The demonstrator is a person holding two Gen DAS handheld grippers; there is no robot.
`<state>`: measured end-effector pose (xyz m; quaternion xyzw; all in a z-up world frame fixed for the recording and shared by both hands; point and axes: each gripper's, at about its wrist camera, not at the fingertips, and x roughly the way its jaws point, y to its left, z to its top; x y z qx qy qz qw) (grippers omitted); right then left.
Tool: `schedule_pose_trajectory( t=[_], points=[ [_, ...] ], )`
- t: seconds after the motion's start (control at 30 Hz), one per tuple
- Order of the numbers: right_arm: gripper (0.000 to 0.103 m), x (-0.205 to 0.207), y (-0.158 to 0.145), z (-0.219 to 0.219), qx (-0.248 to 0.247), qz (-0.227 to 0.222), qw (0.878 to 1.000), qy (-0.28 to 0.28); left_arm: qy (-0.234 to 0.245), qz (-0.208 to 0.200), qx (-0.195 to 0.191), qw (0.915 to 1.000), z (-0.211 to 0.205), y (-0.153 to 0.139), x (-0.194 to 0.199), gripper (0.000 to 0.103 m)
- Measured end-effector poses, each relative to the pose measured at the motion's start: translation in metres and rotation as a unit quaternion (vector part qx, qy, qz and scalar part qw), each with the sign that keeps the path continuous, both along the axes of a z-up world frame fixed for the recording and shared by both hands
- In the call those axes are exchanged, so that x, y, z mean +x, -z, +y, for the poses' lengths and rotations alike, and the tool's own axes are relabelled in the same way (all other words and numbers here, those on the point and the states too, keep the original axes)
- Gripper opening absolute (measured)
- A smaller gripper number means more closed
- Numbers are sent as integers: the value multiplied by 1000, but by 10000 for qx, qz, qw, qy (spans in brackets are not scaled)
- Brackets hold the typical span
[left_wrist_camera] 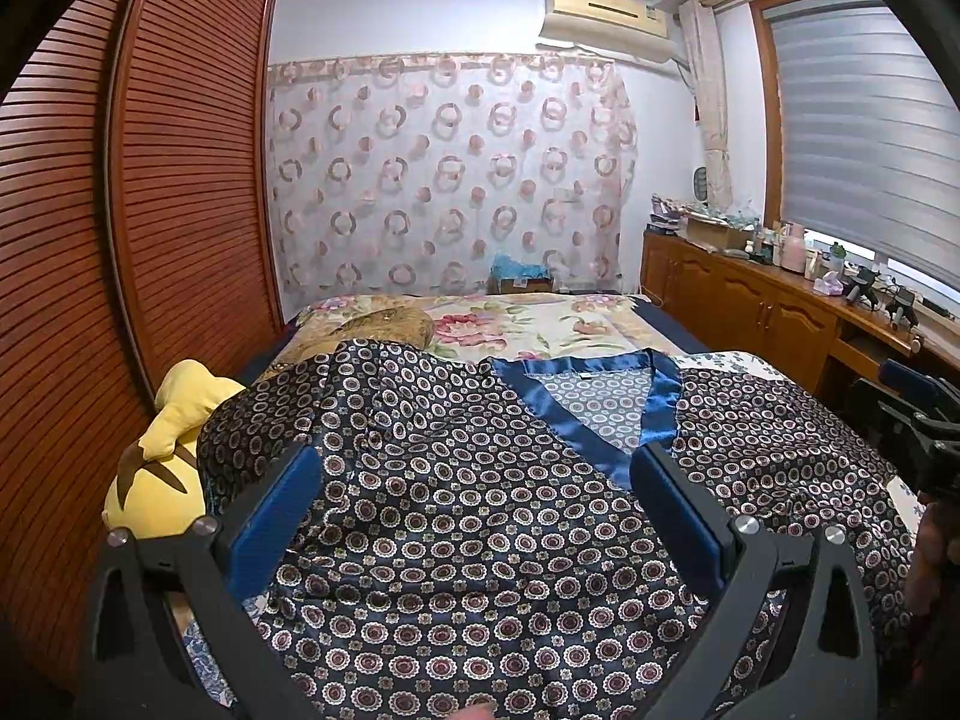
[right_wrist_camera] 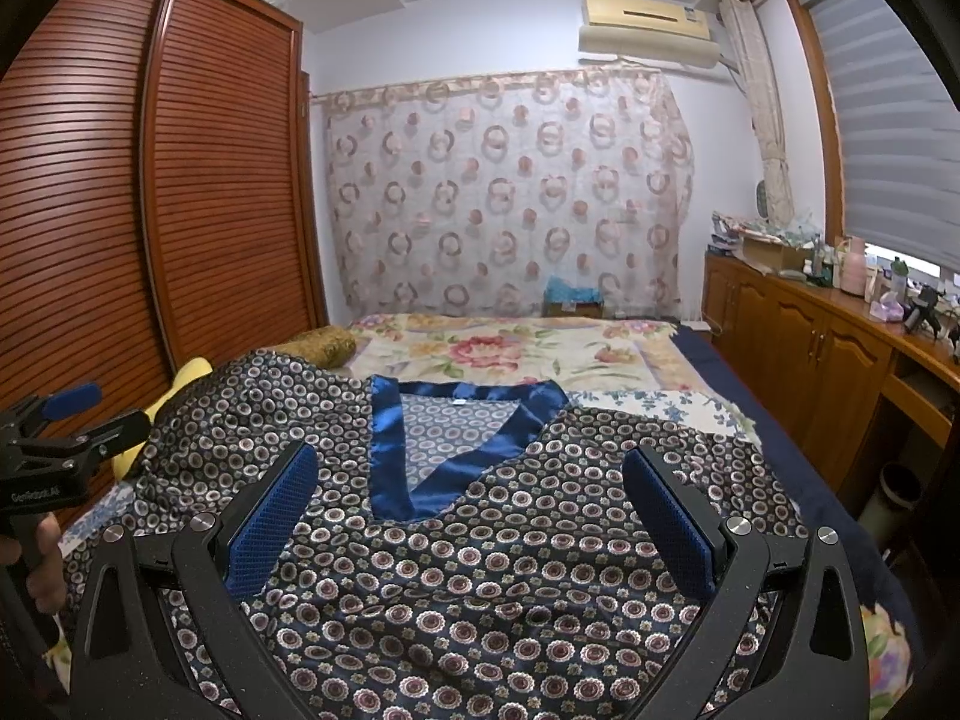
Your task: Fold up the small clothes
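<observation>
A dark satin top (left_wrist_camera: 480, 510) with a circle print and a blue V-neck trim (left_wrist_camera: 594, 414) lies spread flat on the bed, neck away from me; it also shows in the right wrist view (right_wrist_camera: 492, 552) with its trim (right_wrist_camera: 390, 450). My left gripper (left_wrist_camera: 480, 468) is open and empty, hovering over the top's left half. My right gripper (right_wrist_camera: 474, 468) is open and empty over the top's right half. Each gripper shows at the edge of the other's view: the right one (left_wrist_camera: 924, 420) and the left one (right_wrist_camera: 66, 426).
A yellow plush toy (left_wrist_camera: 162, 456) lies at the bed's left edge beside the louvred wardrobe (left_wrist_camera: 120, 210). A brown cushion (left_wrist_camera: 384, 324) and floral bedspread (left_wrist_camera: 540, 324) lie beyond the top. A wooden cabinet (right_wrist_camera: 810, 336) with clutter runs along the right wall.
</observation>
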<state>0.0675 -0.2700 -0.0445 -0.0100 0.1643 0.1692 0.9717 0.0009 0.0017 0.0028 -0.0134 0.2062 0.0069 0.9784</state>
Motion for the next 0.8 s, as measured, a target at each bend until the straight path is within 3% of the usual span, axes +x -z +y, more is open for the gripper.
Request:
schedule_pose_trajectory(
  t=[0.8],
  points=[
    [103,-2,-5,-6,6,-18,10000,8,13,-28,2,10000,-2,0,-1,103]
  ],
)
